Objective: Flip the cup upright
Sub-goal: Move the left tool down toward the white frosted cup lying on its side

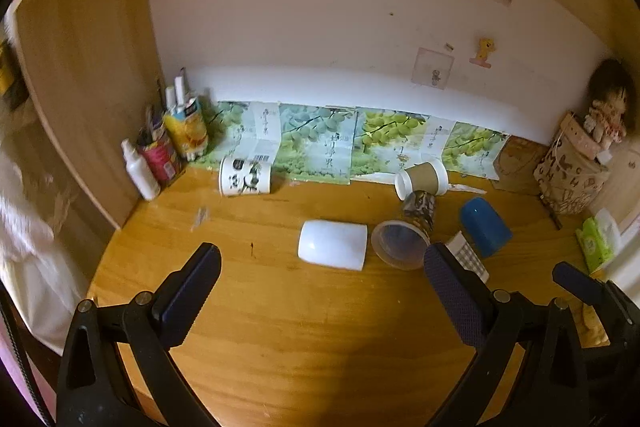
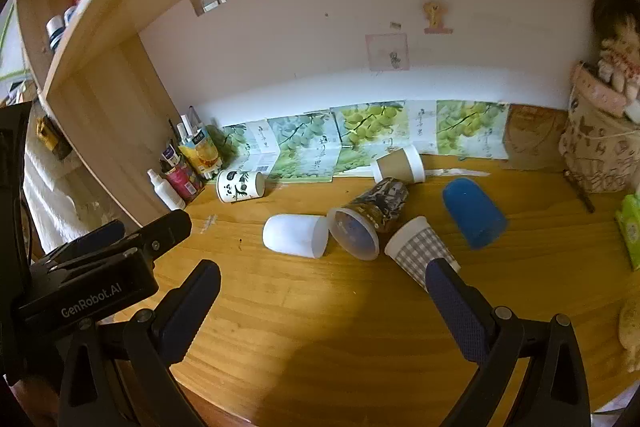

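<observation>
Several cups lie on their sides on the wooden desk (image 1: 320, 327). A plain white cup (image 1: 333, 244) (image 2: 295, 235) lies in the middle. A dark patterned cup (image 1: 406, 233) (image 2: 370, 217) lies beside it, mouth toward me. A checked paper cup (image 2: 422, 253) (image 1: 469, 259), a blue cup (image 1: 485, 225) (image 2: 473, 211), a brown paper cup (image 1: 422, 177) (image 2: 400, 164) and a panda mug (image 1: 245, 175) (image 2: 240, 185) lie around them. My left gripper (image 1: 324, 263) is open and empty, short of the white cup. My right gripper (image 2: 324, 279) is open and empty, short of the cups.
Bottles and cans (image 1: 168, 143) crowd the back left corner by the wooden side panel (image 1: 80, 87). Grape-print cartons (image 1: 340, 143) line the back wall. A patterned bag (image 1: 572, 171) with a doll stands back right. A green wipes pack (image 1: 596, 243) lies at the right.
</observation>
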`<state>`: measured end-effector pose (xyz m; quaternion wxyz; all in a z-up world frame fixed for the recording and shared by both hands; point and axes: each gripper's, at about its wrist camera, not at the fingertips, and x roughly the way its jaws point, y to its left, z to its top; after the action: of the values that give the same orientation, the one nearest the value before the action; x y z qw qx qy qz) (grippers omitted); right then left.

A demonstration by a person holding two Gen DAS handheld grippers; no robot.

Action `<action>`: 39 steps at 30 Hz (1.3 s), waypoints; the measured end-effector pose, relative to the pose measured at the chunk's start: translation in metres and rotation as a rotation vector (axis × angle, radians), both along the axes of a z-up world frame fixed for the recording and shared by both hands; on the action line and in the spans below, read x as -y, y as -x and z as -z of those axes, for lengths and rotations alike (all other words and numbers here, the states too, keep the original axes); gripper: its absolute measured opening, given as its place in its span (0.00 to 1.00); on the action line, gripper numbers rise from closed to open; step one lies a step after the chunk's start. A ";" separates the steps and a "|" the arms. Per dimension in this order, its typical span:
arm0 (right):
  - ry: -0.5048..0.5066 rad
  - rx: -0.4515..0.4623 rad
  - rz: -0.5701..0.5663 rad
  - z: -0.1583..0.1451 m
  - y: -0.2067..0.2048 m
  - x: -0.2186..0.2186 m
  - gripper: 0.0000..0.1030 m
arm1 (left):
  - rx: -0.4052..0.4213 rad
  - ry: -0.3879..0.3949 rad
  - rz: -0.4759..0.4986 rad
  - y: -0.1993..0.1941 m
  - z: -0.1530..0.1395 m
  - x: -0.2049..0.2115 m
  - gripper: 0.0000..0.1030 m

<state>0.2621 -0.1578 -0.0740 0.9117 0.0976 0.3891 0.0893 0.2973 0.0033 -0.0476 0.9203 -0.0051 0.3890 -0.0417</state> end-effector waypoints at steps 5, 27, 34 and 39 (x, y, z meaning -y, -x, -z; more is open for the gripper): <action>-0.041 -0.021 -0.003 0.006 -0.026 0.006 1.00 | 0.001 -0.067 0.045 -0.027 -0.003 0.013 0.98; -0.146 -0.137 -0.026 0.050 -0.104 0.015 1.00 | -0.103 -0.339 0.348 -0.123 0.015 0.052 0.98; -0.221 -0.209 -0.002 0.071 -0.119 0.026 1.00 | -0.146 -0.378 0.381 -0.152 0.023 0.047 0.98; -0.260 -0.246 0.031 0.083 -0.126 0.036 1.00 | -0.171 -0.438 0.449 -0.167 0.035 0.046 0.98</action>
<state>0.3880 -0.1941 -0.1572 0.8382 0.2305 0.4813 0.1122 0.4643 -0.0427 -0.0823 0.8313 0.2755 0.4559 -0.1586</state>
